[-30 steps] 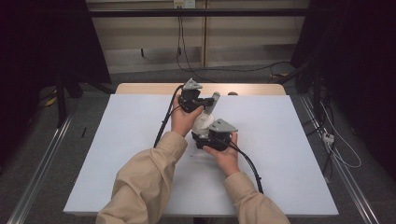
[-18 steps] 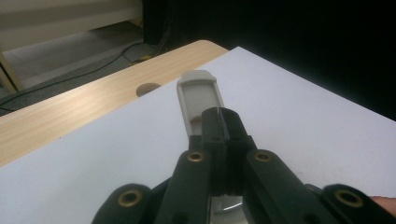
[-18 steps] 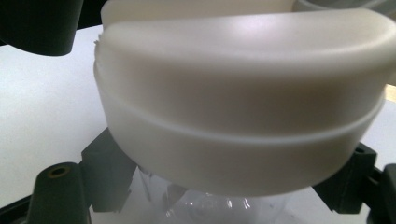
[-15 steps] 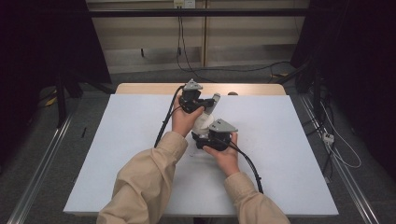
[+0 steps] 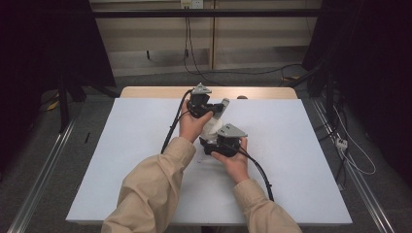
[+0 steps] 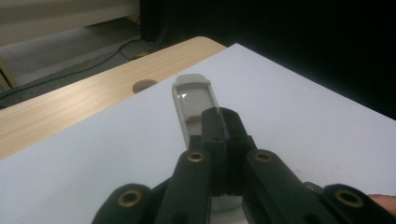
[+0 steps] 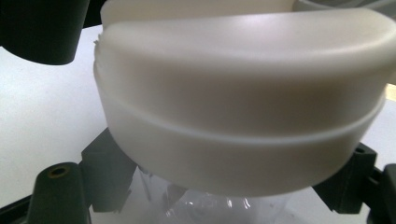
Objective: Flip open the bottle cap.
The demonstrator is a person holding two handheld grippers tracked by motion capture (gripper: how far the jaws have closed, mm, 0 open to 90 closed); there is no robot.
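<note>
A white round lid (image 7: 243, 107) sits on a clear container (image 7: 210, 211), very close in the right gripper view. My right gripper (image 7: 224, 205) is shut on the clear container just under the lid. A grey-white flat tab (image 6: 192, 95) sticks forward from the jaws in the left gripper view, and my left gripper (image 6: 223, 125) is shut on it. In the high view the left gripper (image 5: 215, 109) holds the tab (image 5: 224, 104) over the middle back of the table. The right gripper (image 5: 210, 139) is just below it, at the white lid (image 5: 212, 125).
A white sheet (image 5: 121, 160) covers the table, with a strip of bare wood (image 5: 145, 92) along the far edge and a round hole (image 6: 144, 85) in it. Both cables trail back toward the person. Dark curtains and floor cables surround the table.
</note>
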